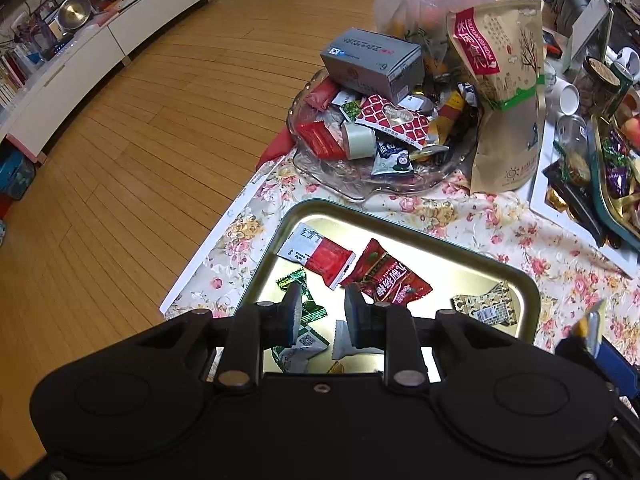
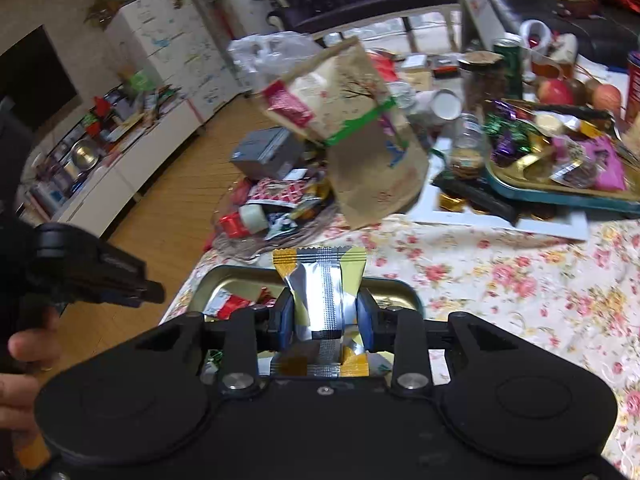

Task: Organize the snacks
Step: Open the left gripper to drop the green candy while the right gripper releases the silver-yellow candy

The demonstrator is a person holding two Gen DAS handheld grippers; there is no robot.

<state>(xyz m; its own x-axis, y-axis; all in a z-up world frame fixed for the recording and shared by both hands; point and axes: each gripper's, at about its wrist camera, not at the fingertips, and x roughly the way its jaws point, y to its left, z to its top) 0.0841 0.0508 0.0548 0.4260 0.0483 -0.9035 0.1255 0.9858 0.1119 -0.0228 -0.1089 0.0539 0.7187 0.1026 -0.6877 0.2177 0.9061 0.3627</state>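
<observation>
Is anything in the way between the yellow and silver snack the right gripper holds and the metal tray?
Nothing visible blocks it. The right gripper holds the yellow and silver snack packet just above the metal tray, and the left gripper hangs open over the tray's other side.

Right wrist view motion-blurred beyond the silver-and-yellow wrapper (image 2: 326,300): print on kraft pouch (image 2: 352,132) unreadable. Gold tray (image 2: 400,286) mostly masked behind the tool body. Left wrist view: white packets (image 1: 308,344) under the fingers (image 1: 294,312) partly covered, near tray edge hidden, labels illegible.
</observation>
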